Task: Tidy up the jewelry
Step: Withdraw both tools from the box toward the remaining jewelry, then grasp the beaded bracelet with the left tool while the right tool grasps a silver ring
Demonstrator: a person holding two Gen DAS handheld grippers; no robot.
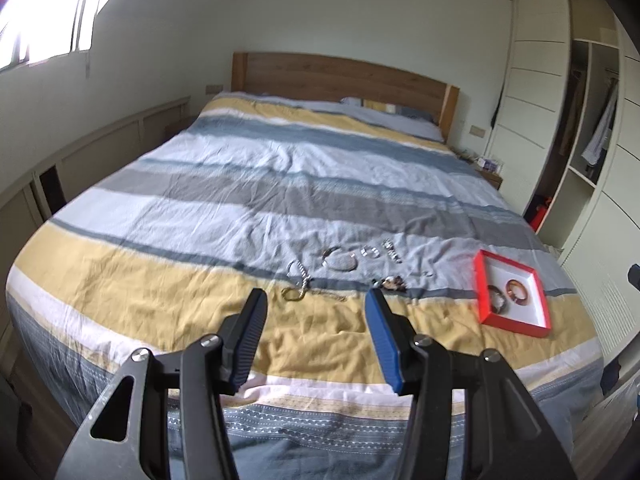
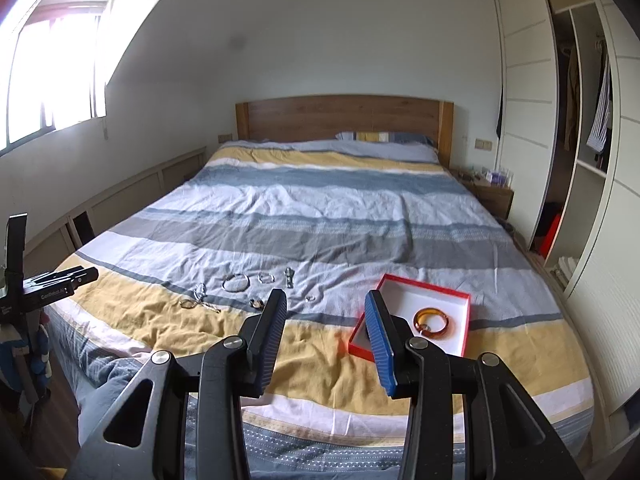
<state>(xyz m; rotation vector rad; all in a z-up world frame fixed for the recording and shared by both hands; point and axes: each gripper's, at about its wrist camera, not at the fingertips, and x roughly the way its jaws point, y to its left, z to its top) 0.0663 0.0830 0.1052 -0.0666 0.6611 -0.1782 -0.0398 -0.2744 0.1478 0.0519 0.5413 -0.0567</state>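
Note:
Several loose pieces lie in a row on the striped duvet: a gold chain [image 1: 294, 294], a silver chain [image 1: 300, 272], a silver bangle [image 1: 339, 260], paired rings [image 1: 370, 251] and a dark piece [image 1: 390, 282]. To their right sits a red box [image 1: 478, 280] with a white inside, holding an amber bangle [image 1: 518, 290] and a second bracelet [image 1: 498, 302]. My left gripper [image 1: 316, 300] hovers open and empty above the yellow stripe, short of the chains. My right gripper [image 2: 326, 300] is also open and empty. Its right finger covers the near left corner of the red box [image 2: 466, 326], where the amber bangle [image 2: 432, 322] shows.
The bed fills both views, with a wooden headboard [image 2: 344, 116] and pillows at the far end. An open wardrobe [image 2: 580, 120] stands along the right and a low cabinet [image 1: 80, 160] along the left wall. The left gripper's black frame [image 2: 52, 284] juts in at the left edge.

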